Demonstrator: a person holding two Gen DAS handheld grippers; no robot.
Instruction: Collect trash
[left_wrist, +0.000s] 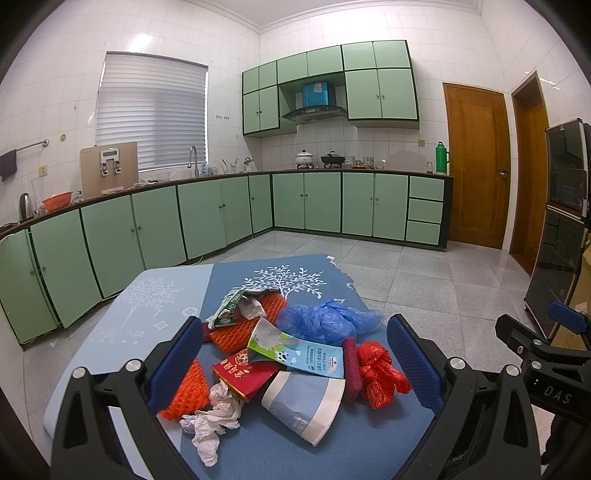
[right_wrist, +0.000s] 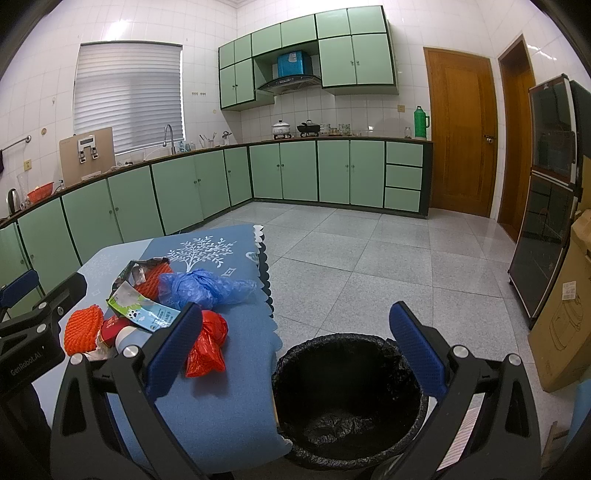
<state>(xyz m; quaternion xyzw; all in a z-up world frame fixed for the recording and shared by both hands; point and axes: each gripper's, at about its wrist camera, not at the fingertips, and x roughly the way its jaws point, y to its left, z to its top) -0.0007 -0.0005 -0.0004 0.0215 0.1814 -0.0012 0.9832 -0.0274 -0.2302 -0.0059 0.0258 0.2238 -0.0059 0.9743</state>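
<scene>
- Green cabinets (left_wrist: 155, 225) and white wall tiles are wrapping the kitchen behind a table (left_wrist: 173, 295) covered in a blue cloth with white tree prints.
- I am seeing the trash pile (left_wrist: 288, 347) sitting on that cloth, toward 12 o'clock of my left gripper (left_wrist: 295, 363), whose jaws are standing spread wide with nothing between the blue textured pads.
- My left finger is covering part of the orange foam net (left_wrist: 188, 387), so I cannot tell its full outline; a second ribbed orange net (left_wrist: 240, 325) is lying half buried under the wrappers.
- A flattened milk carton (left_wrist: 295, 352) is lying with its long axis running from 10 o'clock to 4 o'clock, printed end toward 4.
- A squashed paper cup (left_wrist: 306, 404) is lying on its side, and which end is its mouth is hard to make out.
- Crumpled white tissue (left_wrist: 212, 421) is trailing toward 7 o'clock; a red packet (left_wrist: 245, 374) is touching it.
- A knotted red plastic bag (left_wrist: 380, 373) is sitting at 3 o'clock of the pile, beside a dark red strip I cannot identify.
- A wrinkled blue plastic bag (left_wrist: 325, 317) is resting at 1 o'clock.
- My right gripper (right_wrist: 295, 362) is also hanging open and empty, above a bin (right_wrist: 295, 354) lined with crinkled black plastic; its near rim is being cut off by my fingers.
- From the right view the pile is lying at 10 o'clock of the bin.
</scene>
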